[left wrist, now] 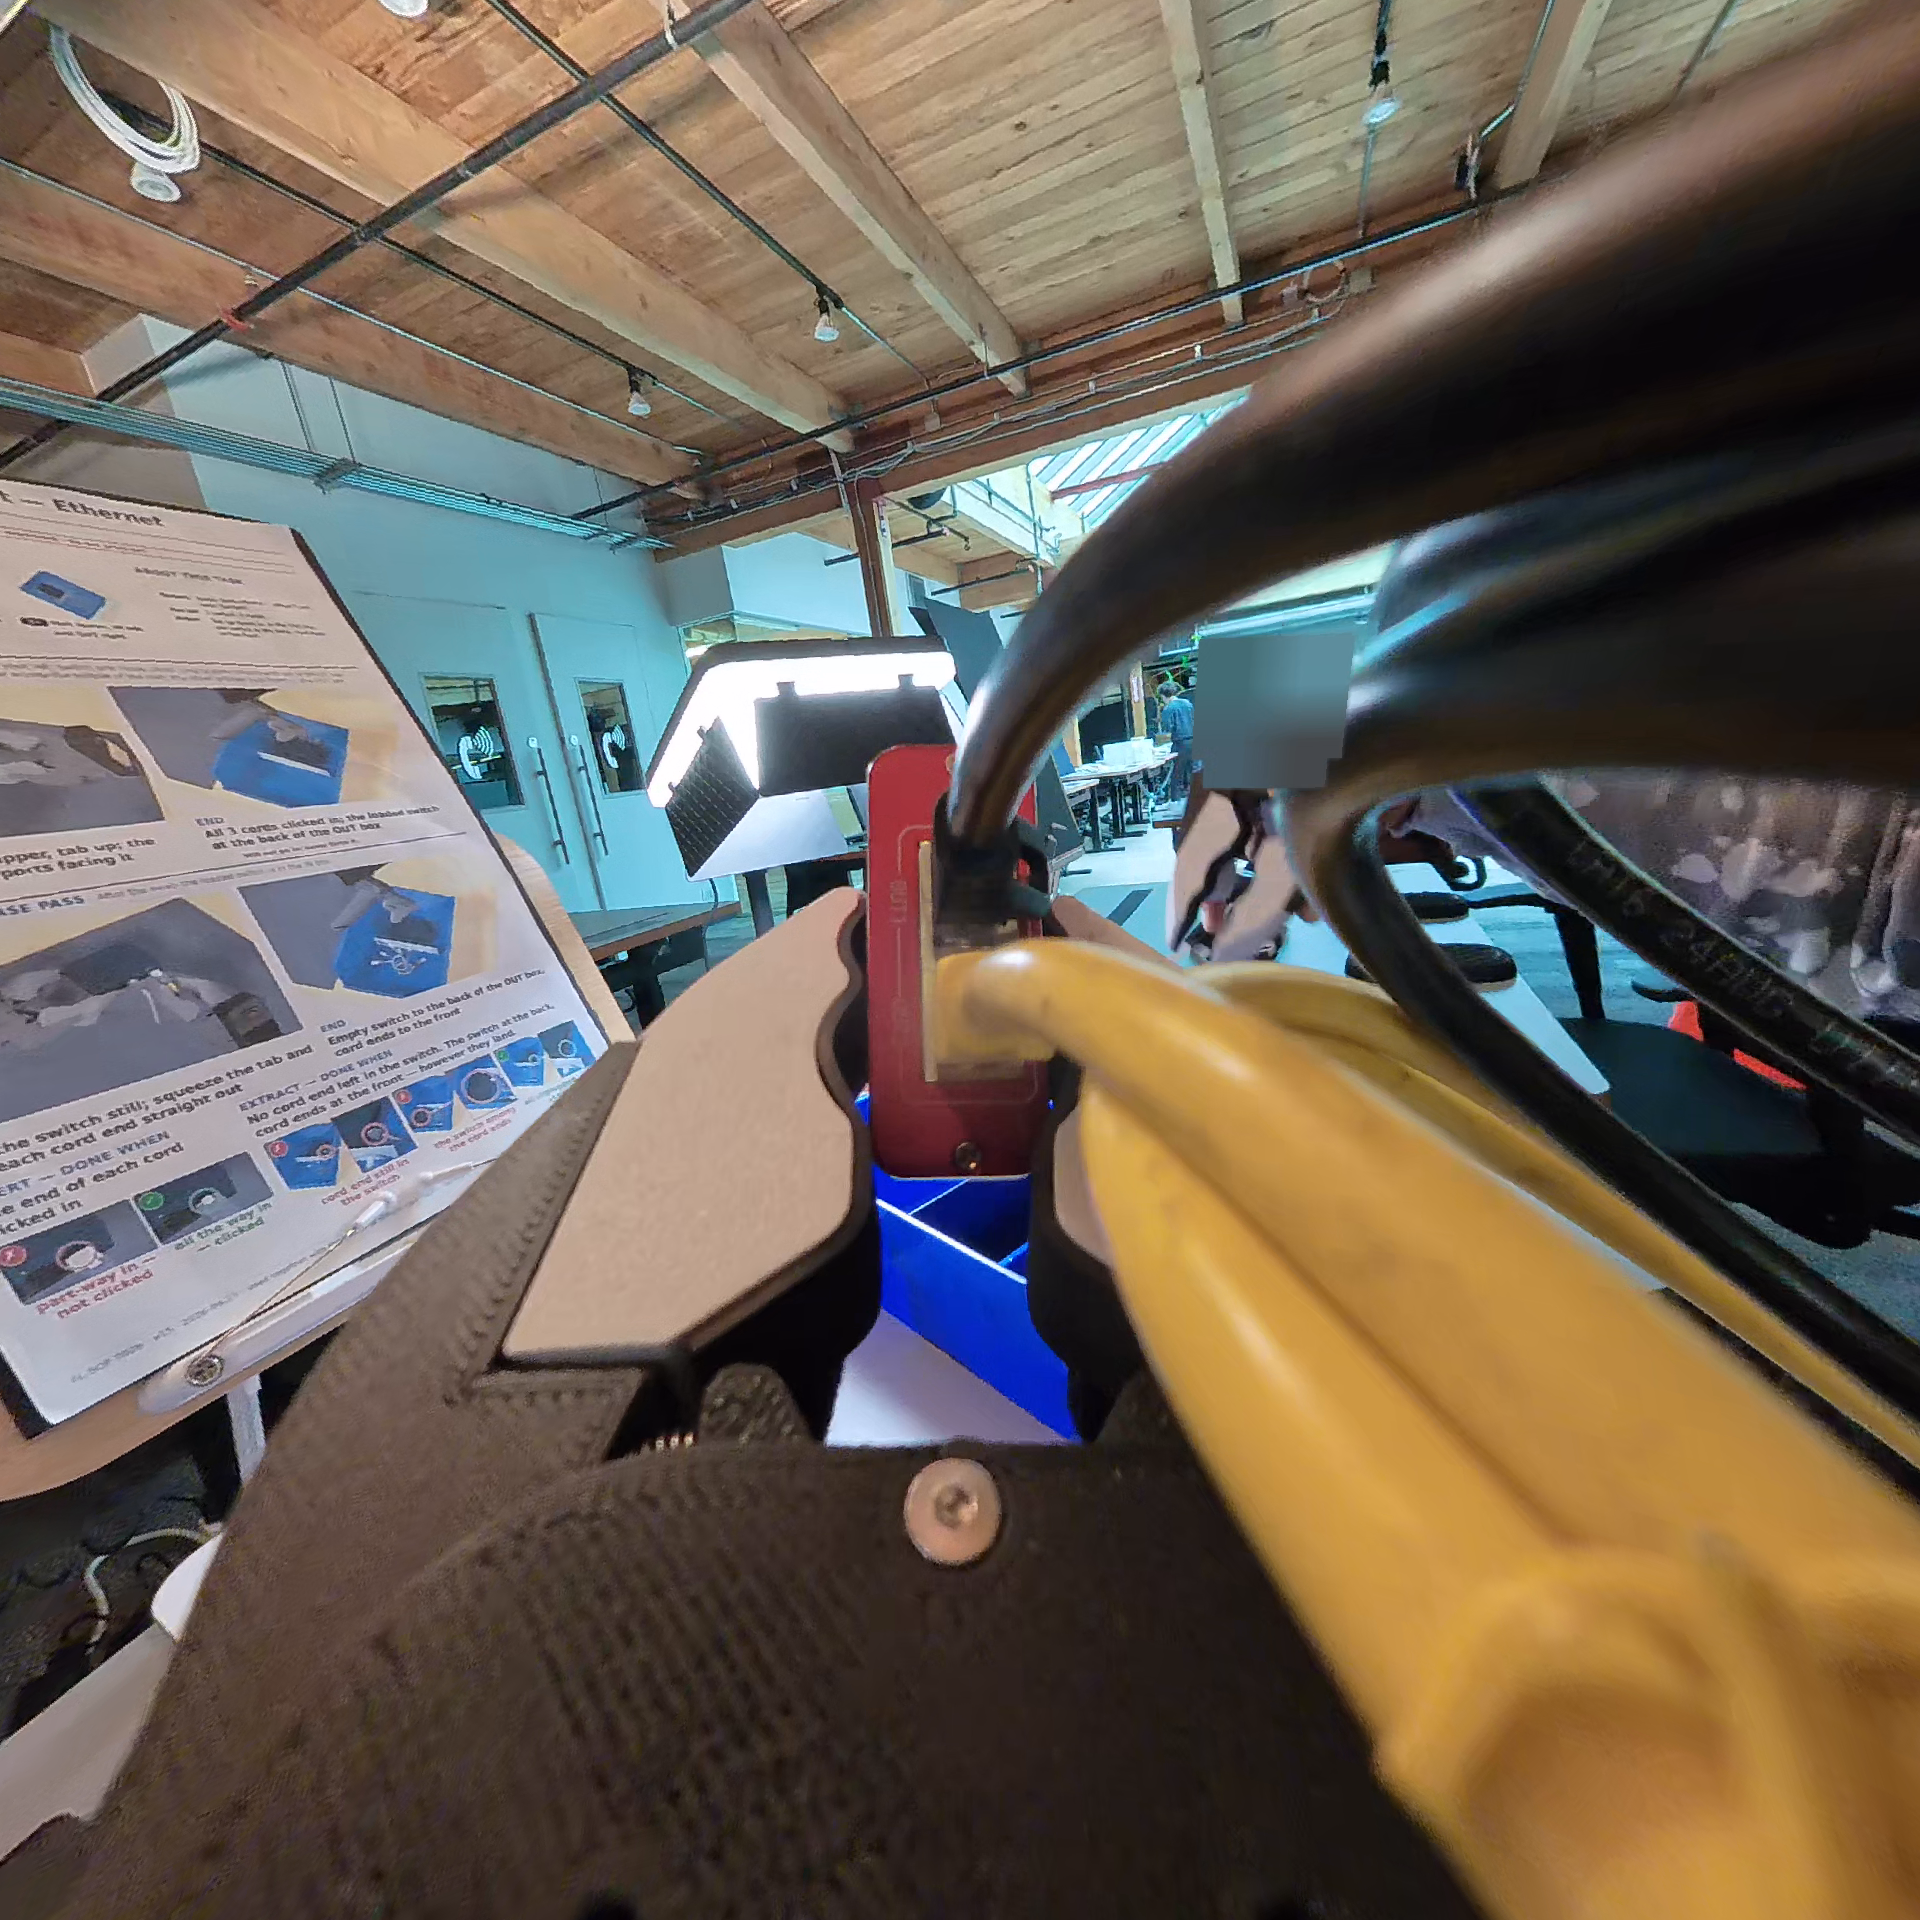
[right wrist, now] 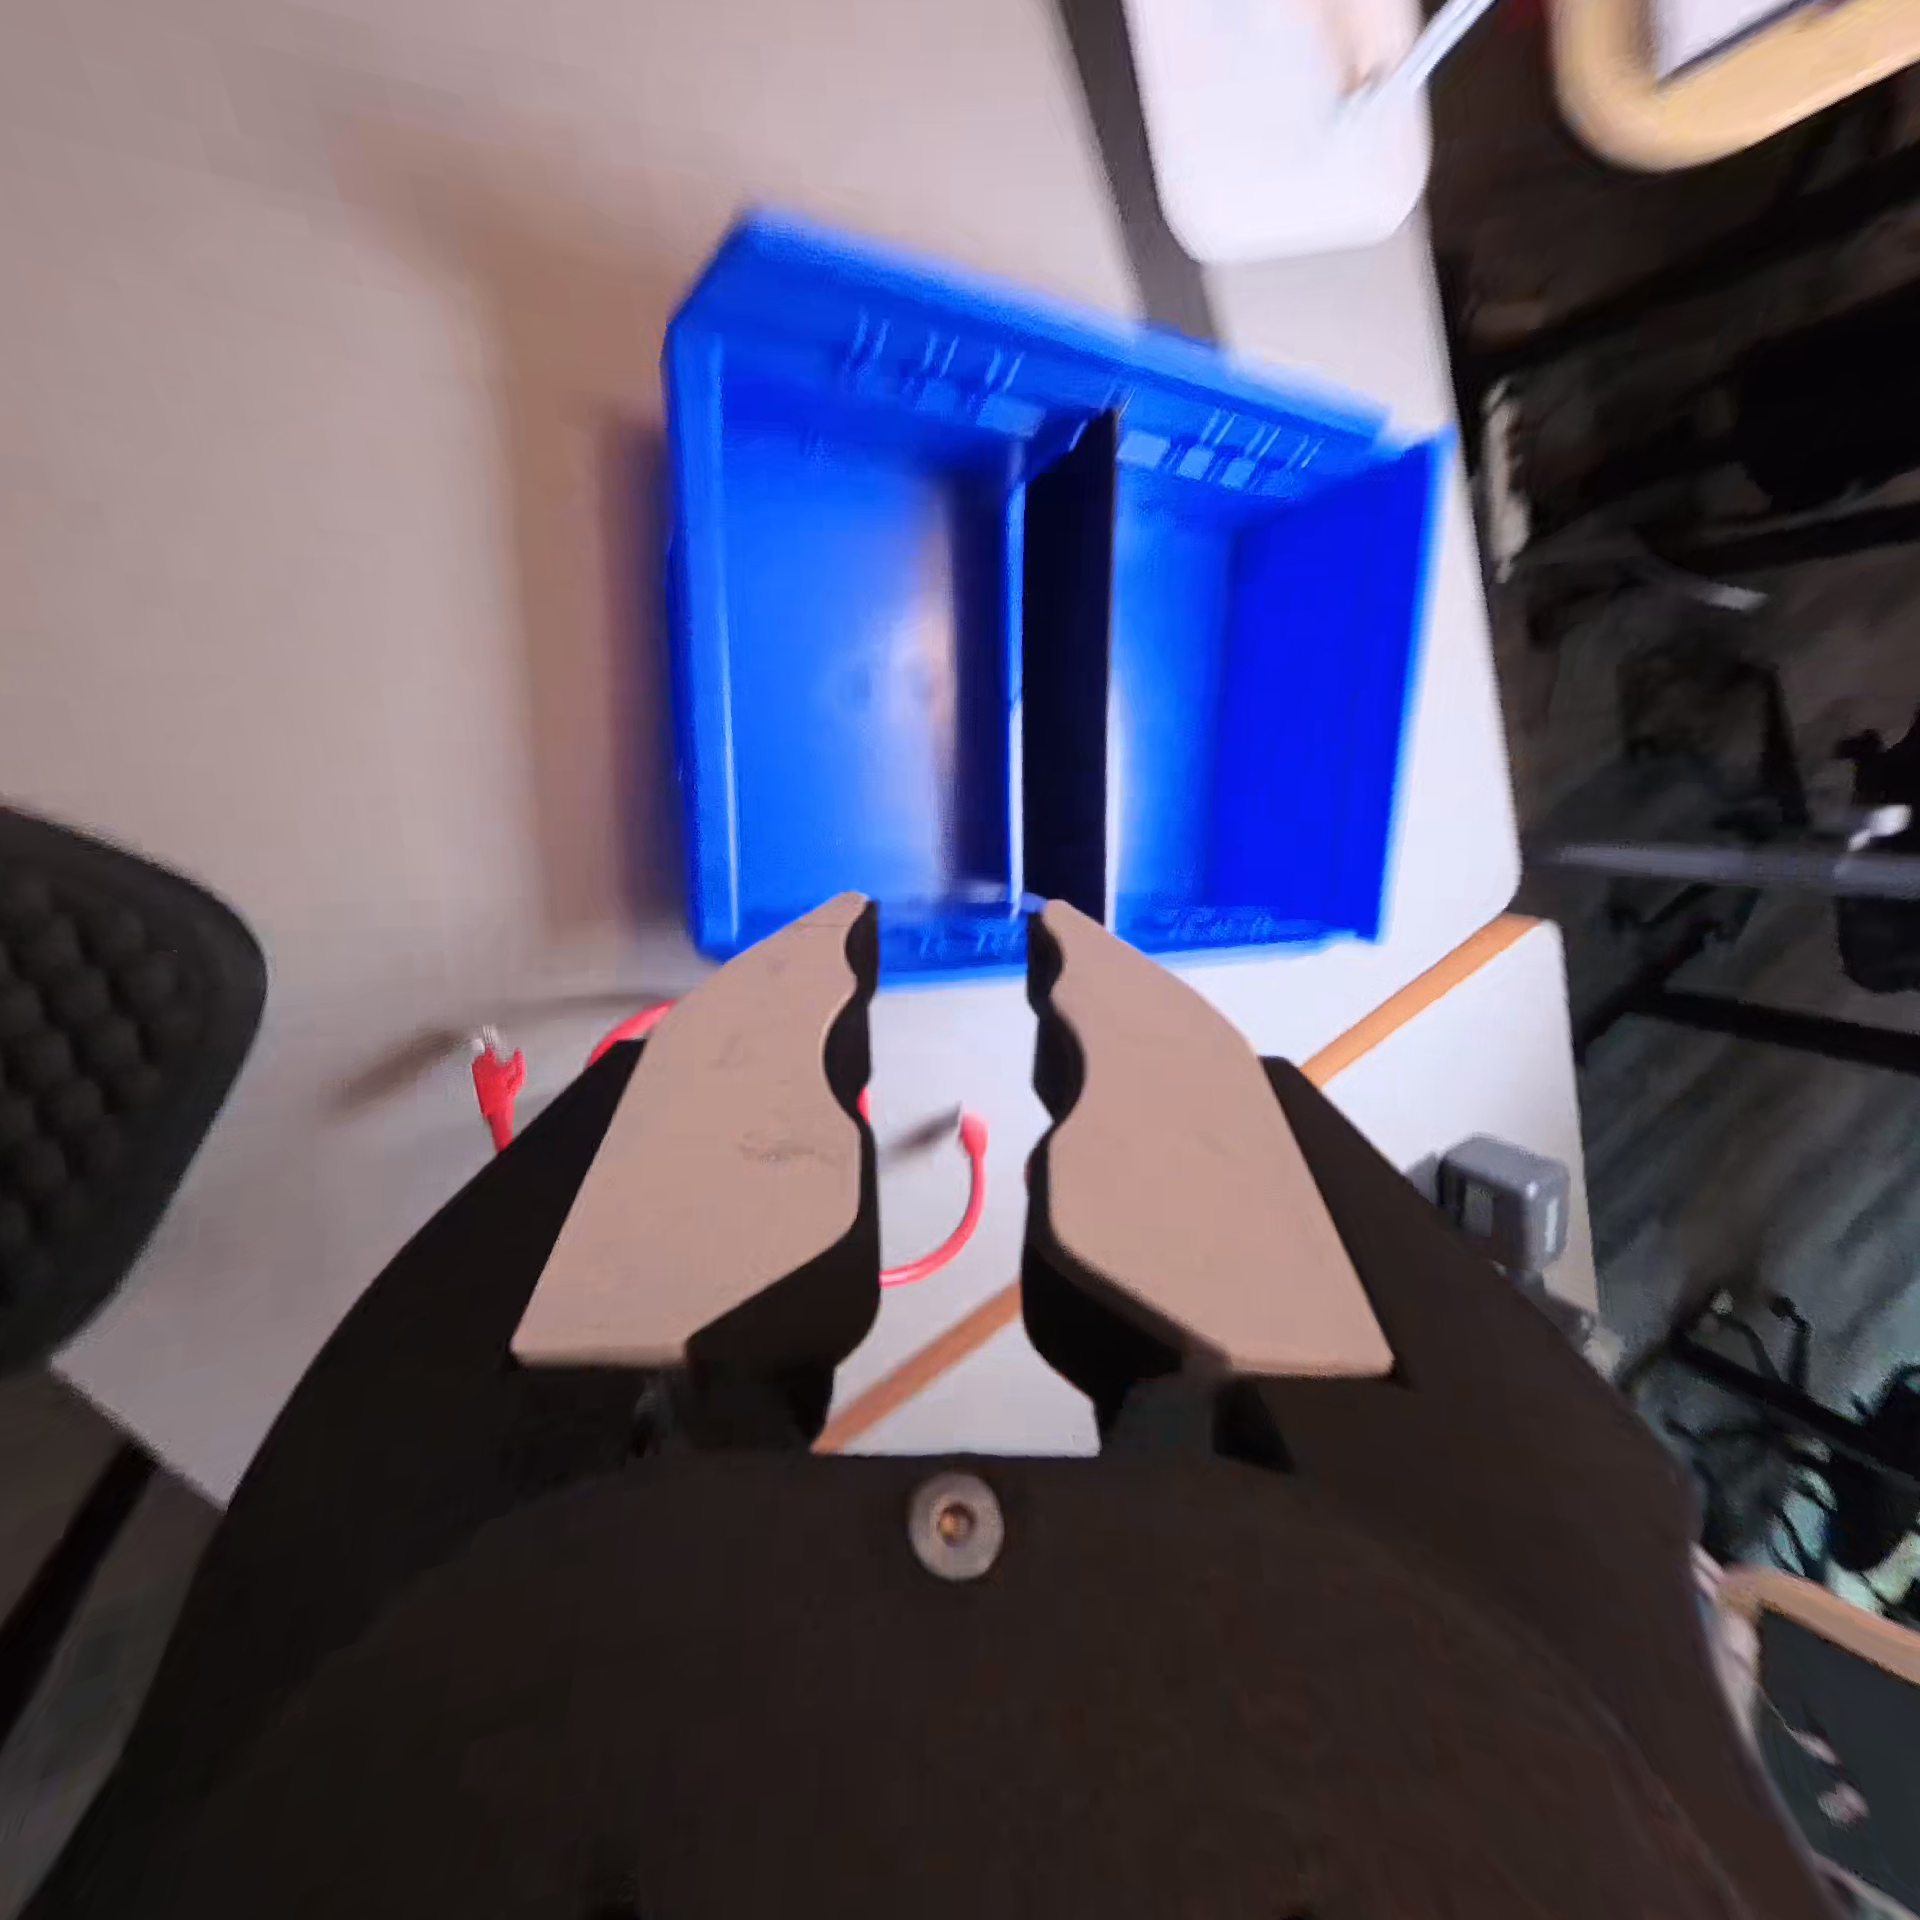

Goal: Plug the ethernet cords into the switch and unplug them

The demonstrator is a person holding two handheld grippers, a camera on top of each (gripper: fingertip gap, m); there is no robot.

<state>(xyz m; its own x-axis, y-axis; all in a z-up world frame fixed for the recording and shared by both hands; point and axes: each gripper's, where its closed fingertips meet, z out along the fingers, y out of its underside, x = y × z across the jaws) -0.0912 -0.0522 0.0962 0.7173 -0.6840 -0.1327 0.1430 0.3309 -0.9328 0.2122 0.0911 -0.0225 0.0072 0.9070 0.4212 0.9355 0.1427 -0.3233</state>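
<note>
The left claw [left wrist: 951, 966], tilted up toward the ceiling, is clamped on a flat red switch [left wrist: 899, 997] with glossy black [left wrist: 1039, 665] and yellow cords [left wrist: 1195, 1122] plugged in. The right claw [right wrist: 951, 935] points down, jaws apart, over a blue plastic bin [right wrist: 831, 644] on the pale surface [right wrist: 312, 520], a thin red cord [right wrist: 961, 1216] beneath it.

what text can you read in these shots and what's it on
I won't quote writing; these bear it:
instruction sheet: printed headings, captions, legible.
red switch: small marking, faint.
black cord: jacket print, blurred.
blue bin: moulded marks, blurred.
</note>
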